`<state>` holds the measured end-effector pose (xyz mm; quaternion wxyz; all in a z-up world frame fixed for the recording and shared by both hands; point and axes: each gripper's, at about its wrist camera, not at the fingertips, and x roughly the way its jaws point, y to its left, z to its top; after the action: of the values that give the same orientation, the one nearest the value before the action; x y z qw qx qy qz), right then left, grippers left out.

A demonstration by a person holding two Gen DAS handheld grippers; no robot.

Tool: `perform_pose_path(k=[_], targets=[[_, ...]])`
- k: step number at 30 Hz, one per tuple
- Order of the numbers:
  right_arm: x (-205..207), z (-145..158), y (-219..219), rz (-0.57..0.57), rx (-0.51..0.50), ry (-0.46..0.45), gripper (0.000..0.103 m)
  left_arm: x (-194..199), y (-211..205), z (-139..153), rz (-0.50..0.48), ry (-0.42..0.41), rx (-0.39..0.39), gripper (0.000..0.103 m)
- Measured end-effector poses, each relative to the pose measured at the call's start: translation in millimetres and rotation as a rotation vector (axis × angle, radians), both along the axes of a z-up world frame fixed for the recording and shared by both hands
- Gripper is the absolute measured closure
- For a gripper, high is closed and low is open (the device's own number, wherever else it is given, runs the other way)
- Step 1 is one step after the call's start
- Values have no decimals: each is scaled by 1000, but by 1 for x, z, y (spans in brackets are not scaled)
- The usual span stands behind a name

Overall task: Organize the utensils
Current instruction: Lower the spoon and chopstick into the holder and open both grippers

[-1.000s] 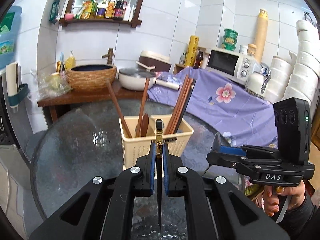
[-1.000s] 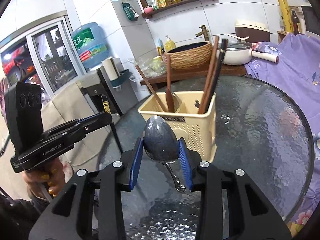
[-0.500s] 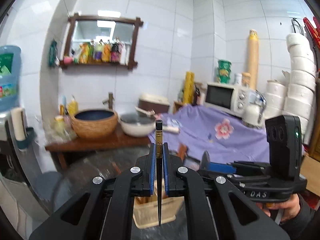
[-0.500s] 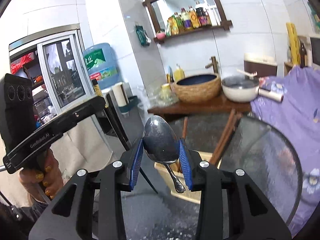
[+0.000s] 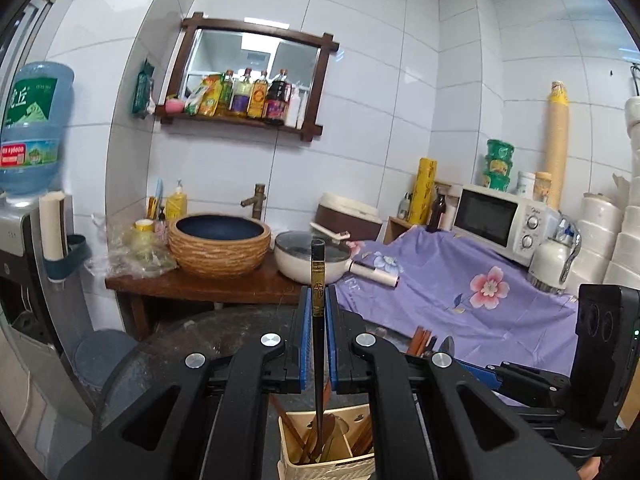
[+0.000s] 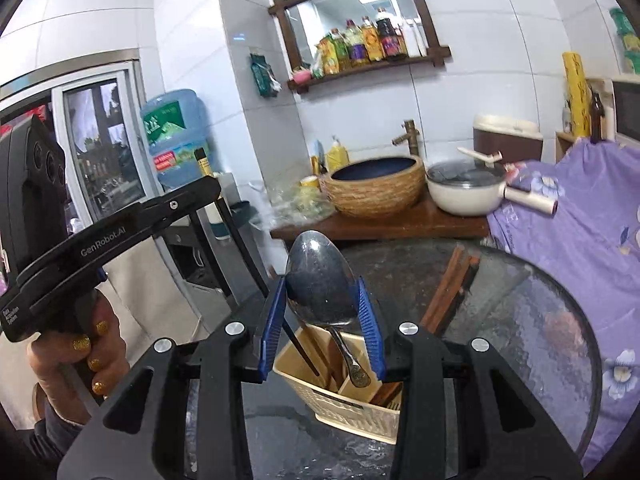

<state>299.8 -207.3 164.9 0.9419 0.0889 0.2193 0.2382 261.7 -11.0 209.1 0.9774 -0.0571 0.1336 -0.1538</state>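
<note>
My left gripper (image 5: 319, 312) is shut on a black chopstick (image 5: 318, 276) held upright, its lower tip down inside the cream utensil basket (image 5: 296, 462). My right gripper (image 6: 322, 300) is shut on a metal spoon (image 6: 318, 280), bowl up, its handle end hanging over the cream utensil basket (image 6: 344, 404). The basket holds several brown wooden chopsticks (image 6: 450, 284) and stands on the round glass table (image 6: 532, 320). The left gripper (image 6: 120, 232) with the black chopstick shows at the left of the right wrist view.
A wooden counter (image 5: 200, 284) behind the table carries a woven basin (image 5: 220, 244) and a white pot (image 5: 308, 260). A purple flowered cloth (image 5: 460, 300) and a microwave (image 5: 500, 220) are to the right. A water dispenser (image 5: 32, 128) stands at left.
Both grippers have risen and come over the basket. The black chopstick's tip has gone down into the basket and the spoon's handle now hangs above it.
</note>
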Motion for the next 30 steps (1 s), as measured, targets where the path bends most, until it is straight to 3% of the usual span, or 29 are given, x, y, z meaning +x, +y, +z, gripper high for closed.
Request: perform_pose_path(k=[14, 18, 25, 28, 30], targets=[[15, -77, 1, -50, -42, 85, 66, 26, -15, -82, -8, 149, 43, 96], [15, -93, 2, -57, -53, 104, 66, 31, -16, -97, -5, 178, 57, 97], [12, -107, 4, -85, -93, 86, 66, 25, -20, -104, -2, 158, 90, 96], [10, -107, 3, -84, -95, 69, 59, 24, -20, -103, -6, 158, 87, 95], [5, -104, 3, -96, -106, 48, 47, 22, -21, -101, -13, 149, 90, 89]])
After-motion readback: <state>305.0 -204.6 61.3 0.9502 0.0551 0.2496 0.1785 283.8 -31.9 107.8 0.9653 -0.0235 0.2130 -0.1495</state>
